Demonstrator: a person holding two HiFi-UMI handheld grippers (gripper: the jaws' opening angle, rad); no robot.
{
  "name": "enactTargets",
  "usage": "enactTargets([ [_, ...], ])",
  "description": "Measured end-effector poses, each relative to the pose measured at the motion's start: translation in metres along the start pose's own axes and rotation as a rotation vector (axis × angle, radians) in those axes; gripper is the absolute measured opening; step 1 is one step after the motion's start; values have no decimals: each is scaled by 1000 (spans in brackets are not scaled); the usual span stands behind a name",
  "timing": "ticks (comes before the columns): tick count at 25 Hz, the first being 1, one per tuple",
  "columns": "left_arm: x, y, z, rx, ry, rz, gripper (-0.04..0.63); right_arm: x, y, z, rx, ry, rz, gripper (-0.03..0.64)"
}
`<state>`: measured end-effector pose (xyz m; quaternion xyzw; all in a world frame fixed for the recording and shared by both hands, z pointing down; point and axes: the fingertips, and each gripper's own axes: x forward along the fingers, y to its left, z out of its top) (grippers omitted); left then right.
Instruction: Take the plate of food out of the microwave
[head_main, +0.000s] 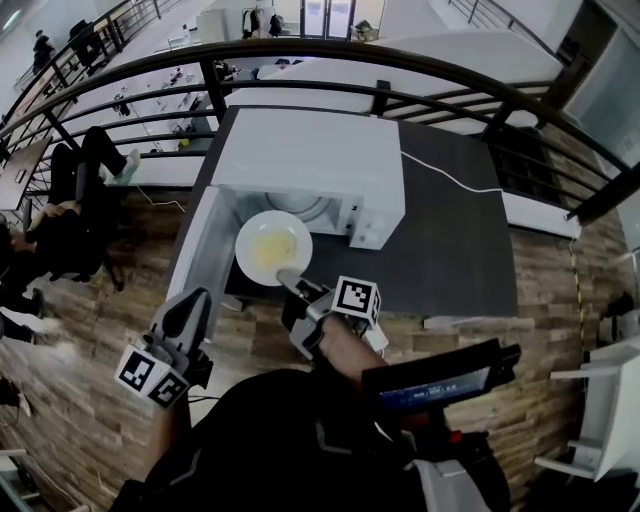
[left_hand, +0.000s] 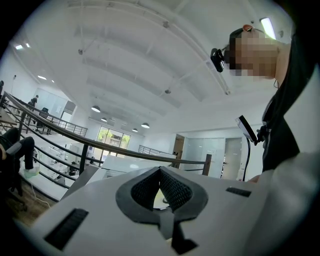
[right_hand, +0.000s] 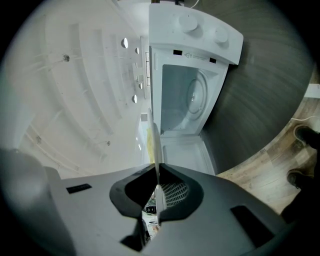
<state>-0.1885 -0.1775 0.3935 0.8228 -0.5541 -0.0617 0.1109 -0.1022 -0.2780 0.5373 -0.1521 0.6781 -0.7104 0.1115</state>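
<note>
A white plate (head_main: 272, 247) with yellow food hangs in front of the open white microwave (head_main: 310, 160), just outside its cavity. My right gripper (head_main: 290, 280) is shut on the plate's near rim. In the right gripper view the plate (right_hand: 156, 145) shows edge-on as a thin white blade pinched at the right gripper (right_hand: 158, 182), with the microwave (right_hand: 210, 40) and its bare glass turntable (right_hand: 197, 95) beyond. My left gripper (head_main: 195, 300) stays low at the left, away from the plate. Its tips meet, so the left gripper (left_hand: 160, 169) is shut on nothing.
The microwave door (head_main: 195, 260) swings out to the left, between my two grippers. The microwave stands on a dark table (head_main: 460, 230) with a white cable (head_main: 450, 175) across it. A black railing (head_main: 300, 50) runs behind. Wood floor lies below.
</note>
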Motion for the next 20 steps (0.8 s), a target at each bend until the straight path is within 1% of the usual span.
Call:
enactTargets([
  [9,3,1,2,1,-2,-21,5,1,9,0,4,-9,20,15],
  [14,3,-2,4,3,-17,-50,5,1,8,2,16,-25,11,15],
  [20,3,1,8,0,-9,-34,5,1,13,4,11,-27,13,15],
])
